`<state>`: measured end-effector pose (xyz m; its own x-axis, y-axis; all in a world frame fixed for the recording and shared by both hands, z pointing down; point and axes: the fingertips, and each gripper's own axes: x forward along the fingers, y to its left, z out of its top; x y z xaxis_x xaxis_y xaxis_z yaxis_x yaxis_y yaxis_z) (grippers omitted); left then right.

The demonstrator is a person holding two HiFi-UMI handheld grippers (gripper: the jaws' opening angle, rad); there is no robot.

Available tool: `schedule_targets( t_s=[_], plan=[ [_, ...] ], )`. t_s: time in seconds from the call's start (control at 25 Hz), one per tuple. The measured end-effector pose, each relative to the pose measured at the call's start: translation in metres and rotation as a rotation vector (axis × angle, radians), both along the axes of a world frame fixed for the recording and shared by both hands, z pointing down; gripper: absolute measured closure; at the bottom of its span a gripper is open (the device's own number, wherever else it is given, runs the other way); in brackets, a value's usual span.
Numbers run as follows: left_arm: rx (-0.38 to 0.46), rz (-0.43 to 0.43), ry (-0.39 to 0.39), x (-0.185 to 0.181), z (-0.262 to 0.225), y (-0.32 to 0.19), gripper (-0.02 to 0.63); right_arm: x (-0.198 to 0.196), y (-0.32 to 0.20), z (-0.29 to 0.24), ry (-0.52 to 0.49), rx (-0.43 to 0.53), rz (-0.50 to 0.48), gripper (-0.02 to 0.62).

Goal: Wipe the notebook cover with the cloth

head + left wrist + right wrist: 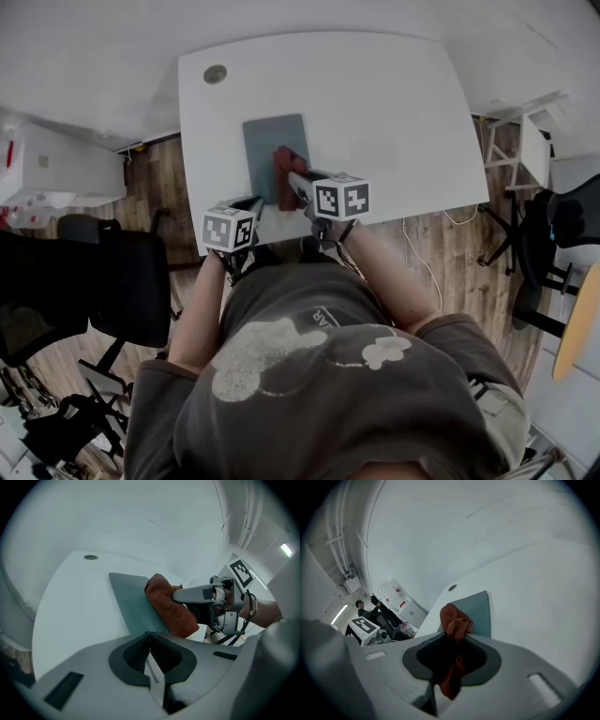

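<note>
A grey notebook (272, 142) lies flat on the white table (394, 112), near its front edge. A rust-red cloth (285, 169) rests on the notebook's near right part, and my right gripper (292, 177) is shut on it. In the right gripper view the cloth (455, 620) bunches between the jaws, with the notebook (479, 610) beyond it. My left gripper (254, 202) hovers at the table's front edge by the notebook's near left corner, jaws shut with nothing between them. The left gripper view shows its shut tips (150, 633), the notebook (131, 599), the cloth (168, 605) and the right gripper (183, 594).
A round cable grommet (215, 74) sits at the table's far left corner. A black office chair (127, 281) stands left of me, a white cabinet (52, 169) beyond it. More chairs (562, 225) and a white cable (419, 251) lie to the right on the wooden floor.
</note>
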<state>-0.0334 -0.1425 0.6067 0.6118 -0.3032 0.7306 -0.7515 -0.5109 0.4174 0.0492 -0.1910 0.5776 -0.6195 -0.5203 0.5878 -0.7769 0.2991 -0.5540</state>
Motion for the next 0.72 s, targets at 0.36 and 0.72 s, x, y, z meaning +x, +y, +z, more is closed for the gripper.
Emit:
schedule_targets(
  t_s=[0.36, 0.72],
  plan=[
    [-0.003, -0.038, 0.006, 0.002, -0.002, 0.000, 0.611, 0.041, -0.001, 0.002, -0.012, -0.004, 0.058, 0.505],
    [-0.004, -0.077, 0.001, 0.005, -0.002, 0.000, 0.611, 0.078, -0.004, 0.001, 0.001, 0.004, 0.087, 0.505]
  ],
)
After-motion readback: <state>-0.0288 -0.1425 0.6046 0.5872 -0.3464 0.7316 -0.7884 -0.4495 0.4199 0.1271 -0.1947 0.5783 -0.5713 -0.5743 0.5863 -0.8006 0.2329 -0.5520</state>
